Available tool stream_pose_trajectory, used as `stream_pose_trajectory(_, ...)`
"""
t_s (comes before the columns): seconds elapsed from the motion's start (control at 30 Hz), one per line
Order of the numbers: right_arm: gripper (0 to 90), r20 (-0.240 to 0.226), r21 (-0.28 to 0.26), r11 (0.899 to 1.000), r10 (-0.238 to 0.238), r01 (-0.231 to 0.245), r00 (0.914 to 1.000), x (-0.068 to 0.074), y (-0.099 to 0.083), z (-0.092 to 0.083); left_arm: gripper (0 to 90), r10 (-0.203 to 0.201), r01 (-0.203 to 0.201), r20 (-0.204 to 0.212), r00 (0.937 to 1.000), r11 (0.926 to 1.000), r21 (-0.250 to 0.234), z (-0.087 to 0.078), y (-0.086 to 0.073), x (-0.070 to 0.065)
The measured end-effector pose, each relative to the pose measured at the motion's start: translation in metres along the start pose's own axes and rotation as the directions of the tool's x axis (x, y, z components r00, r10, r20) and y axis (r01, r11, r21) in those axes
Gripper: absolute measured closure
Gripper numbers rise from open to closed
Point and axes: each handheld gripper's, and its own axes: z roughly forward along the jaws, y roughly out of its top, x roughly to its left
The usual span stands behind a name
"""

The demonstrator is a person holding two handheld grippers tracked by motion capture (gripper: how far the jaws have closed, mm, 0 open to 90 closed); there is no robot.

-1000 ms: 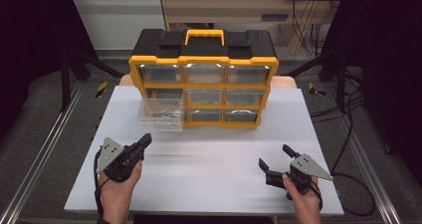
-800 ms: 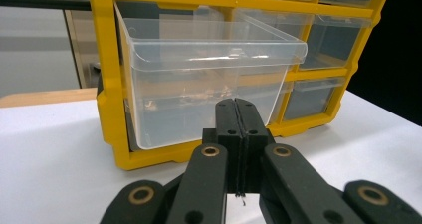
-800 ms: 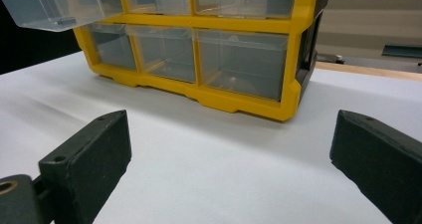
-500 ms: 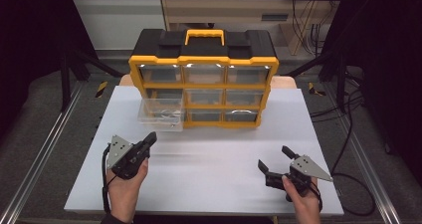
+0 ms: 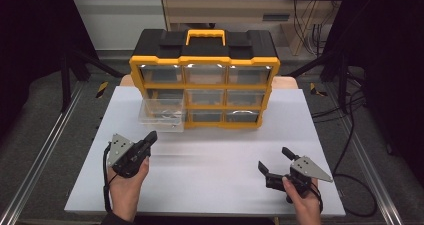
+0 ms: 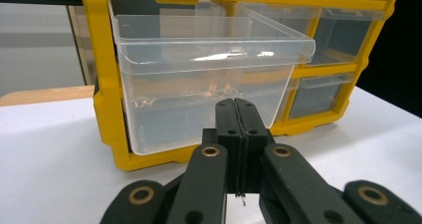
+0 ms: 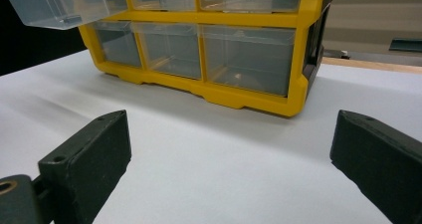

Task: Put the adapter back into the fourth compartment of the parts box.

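Note:
A yellow and black drawer cabinet stands at the back of the white table. Its clear plastic drawer in the left column is pulled out toward me; the left gripper view shows this drawer close ahead with small bits lying in it. My left gripper is shut with nothing between its jaws, pointing at the drawer from a short way in front. In the left gripper view its tips meet just below the drawer's front. My right gripper stands open at the front right, its jaws wide apart over bare table.
The cabinet's other drawers are pushed in. A black handle with a yellow grip tops the cabinet. Metal rails run along both sides of the table, and cables lie on the floor at the right.
My left hand has drifted slightly right and forward toward the pulled-out drawer. The right hand has kept still.

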Motion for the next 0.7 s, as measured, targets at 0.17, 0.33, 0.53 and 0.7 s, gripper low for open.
stream_pose_trajectory(0.17,3.0,0.001,0.000,1.000,0.004,-0.004,1.0000,-0.001,0.000,0.000,90.0,-0.006,0.006,-0.011,0.9999,0.9999,0.010,0.008,-0.002,0.002)
stream_pose_trajectory(0.33,2.9,0.001,0.007,1.000,0.010,-0.010,0.9999,0.000,0.000,0.000,90.0,-0.013,0.013,-0.016,0.9998,0.9998,0.012,0.016,-0.001,0.001)
stream_pose_trajectory(0.53,2.9,0.002,0.012,1.000,0.016,-0.016,0.9999,0.000,0.000,-0.001,90.0,-0.007,0.007,-0.029,0.9996,0.9998,0.016,0.024,-0.001,-0.001)
stream_pose_trajectory(0.7,2.9,0.002,0.016,1.000,0.022,-0.022,0.9997,-0.001,0.000,-0.001,90.0,-0.010,0.010,-0.036,0.9993,0.9998,0.015,0.028,0.001,0.002)
